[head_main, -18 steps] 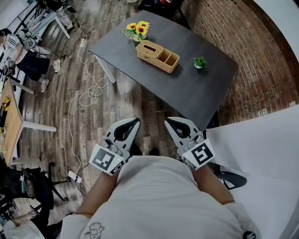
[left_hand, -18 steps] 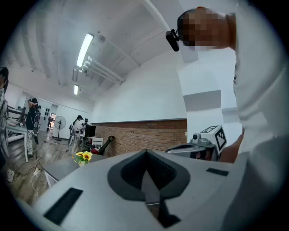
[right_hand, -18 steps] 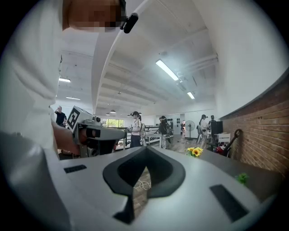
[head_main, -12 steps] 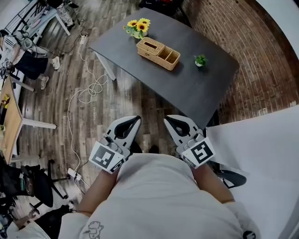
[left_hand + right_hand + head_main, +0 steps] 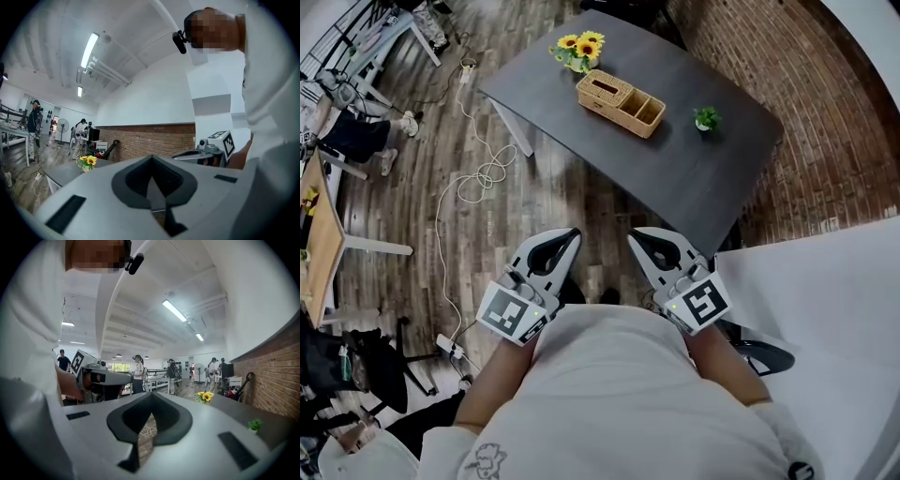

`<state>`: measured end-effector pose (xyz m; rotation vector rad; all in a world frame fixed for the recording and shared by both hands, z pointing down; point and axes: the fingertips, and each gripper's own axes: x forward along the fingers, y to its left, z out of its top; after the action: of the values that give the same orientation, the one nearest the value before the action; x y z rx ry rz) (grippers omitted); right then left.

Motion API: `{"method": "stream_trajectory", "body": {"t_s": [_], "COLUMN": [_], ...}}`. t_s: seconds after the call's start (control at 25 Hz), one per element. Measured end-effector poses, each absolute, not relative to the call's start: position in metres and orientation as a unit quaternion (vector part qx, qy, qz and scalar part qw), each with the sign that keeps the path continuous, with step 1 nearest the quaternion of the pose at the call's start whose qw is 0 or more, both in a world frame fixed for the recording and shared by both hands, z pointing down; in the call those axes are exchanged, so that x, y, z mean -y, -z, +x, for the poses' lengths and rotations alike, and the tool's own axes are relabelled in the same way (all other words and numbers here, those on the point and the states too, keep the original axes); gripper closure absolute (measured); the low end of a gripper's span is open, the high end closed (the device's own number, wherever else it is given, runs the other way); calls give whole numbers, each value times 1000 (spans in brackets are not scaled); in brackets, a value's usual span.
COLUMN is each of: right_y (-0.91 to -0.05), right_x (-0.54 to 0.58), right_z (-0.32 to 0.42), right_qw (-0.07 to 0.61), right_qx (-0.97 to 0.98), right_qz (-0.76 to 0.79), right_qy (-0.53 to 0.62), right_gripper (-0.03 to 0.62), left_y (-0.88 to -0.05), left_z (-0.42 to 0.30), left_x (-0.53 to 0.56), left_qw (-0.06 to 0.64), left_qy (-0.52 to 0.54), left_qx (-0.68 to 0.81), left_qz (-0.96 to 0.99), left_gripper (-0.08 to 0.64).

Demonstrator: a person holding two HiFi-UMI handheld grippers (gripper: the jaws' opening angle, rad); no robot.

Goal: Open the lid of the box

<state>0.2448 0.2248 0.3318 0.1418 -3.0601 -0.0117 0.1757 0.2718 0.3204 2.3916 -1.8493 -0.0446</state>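
The woven box [image 5: 619, 103] sits on the dark table [image 5: 712, 187], lid [image 5: 602, 91] shut, up at 12 o'clock from the person. Sunflowers [image 5: 577, 49] stand at its 11 o'clock and a tiny green plant [image 5: 706, 119] at its 3 o'clock. The left gripper [image 5: 564, 241] and right gripper [image 5: 641, 241] are held by the person's tummy (well apart from the box). Both have their jaws pressed together on nothing.

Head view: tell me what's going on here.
A person stands back from the dark table, holding the left gripper and the right gripper close to the body, both shut and empty. The wicker box sits on the table between some sunflowers and a small green plant, well away from both grippers. Its lid looks down; opening it has not begun.
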Motion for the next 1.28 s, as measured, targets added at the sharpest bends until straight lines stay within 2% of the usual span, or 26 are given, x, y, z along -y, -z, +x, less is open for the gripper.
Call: {"method": "stream_trajectory", "body": {"t_s": [0.56, 1.28], "right_y": [-342, -341], "right_x": [-201, -168], "right_z": [198, 73], "right_qw": [52, 66], "right_qx": [997, 994], "right_qz": [53, 90], "right_qy": [-1, -5], "right_gripper": [586, 416], "left_y": [-343, -323], "left_z": [130, 3], "left_x": [-257, -207], "left_qw": [89, 68], "left_qy": [31, 19], "left_qx": [613, 576], "left_qz": [784, 814], "left_gripper": [549, 549]}}
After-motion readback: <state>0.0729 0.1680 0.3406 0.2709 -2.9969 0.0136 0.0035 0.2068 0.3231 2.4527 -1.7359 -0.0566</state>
